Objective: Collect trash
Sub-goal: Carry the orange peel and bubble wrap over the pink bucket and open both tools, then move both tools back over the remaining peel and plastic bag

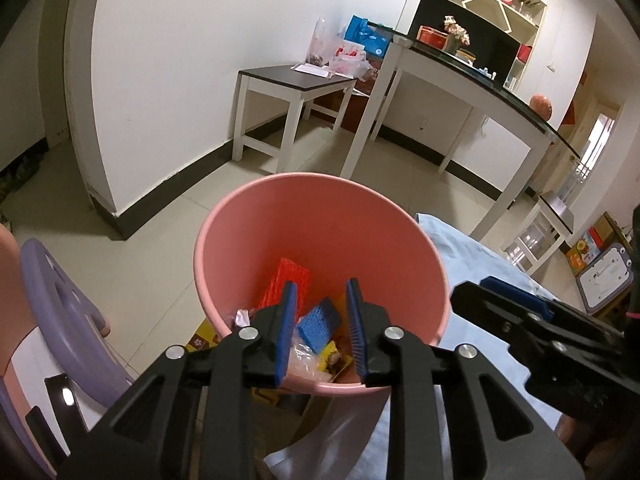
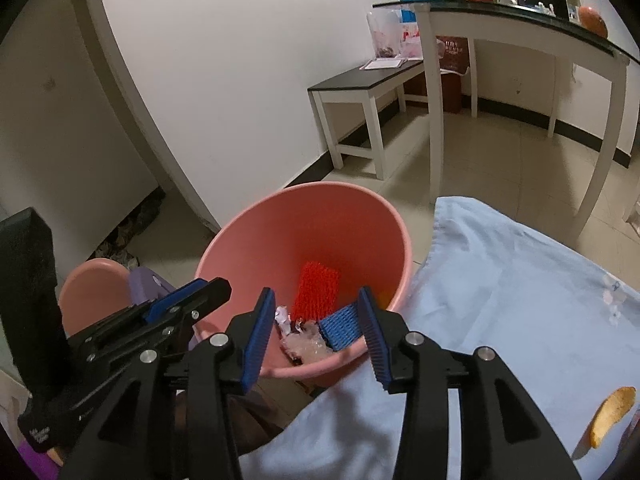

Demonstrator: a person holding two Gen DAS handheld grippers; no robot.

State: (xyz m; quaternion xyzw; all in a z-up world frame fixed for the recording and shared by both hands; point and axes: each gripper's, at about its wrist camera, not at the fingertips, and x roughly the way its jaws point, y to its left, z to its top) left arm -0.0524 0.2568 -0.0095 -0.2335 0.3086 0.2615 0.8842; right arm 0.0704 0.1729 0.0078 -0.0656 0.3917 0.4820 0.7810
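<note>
Left hand-held gripper (image 1: 320,326): jaws apart, empty, above pink bin (image 1: 320,216).
Right hand-held gripper (image 2: 316,330): jaws wide, empty.
Bin contents: red mesh (image 2: 316,294), blue mesh (image 2: 340,328).

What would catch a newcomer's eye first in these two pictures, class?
The pink bin on the floor, at the edge of the blue cloth, dominates both views. Inside it lie a red foam net and a blue foam net. Both hand-held grippers, left and right, are over it with open, empty jaws.
</note>
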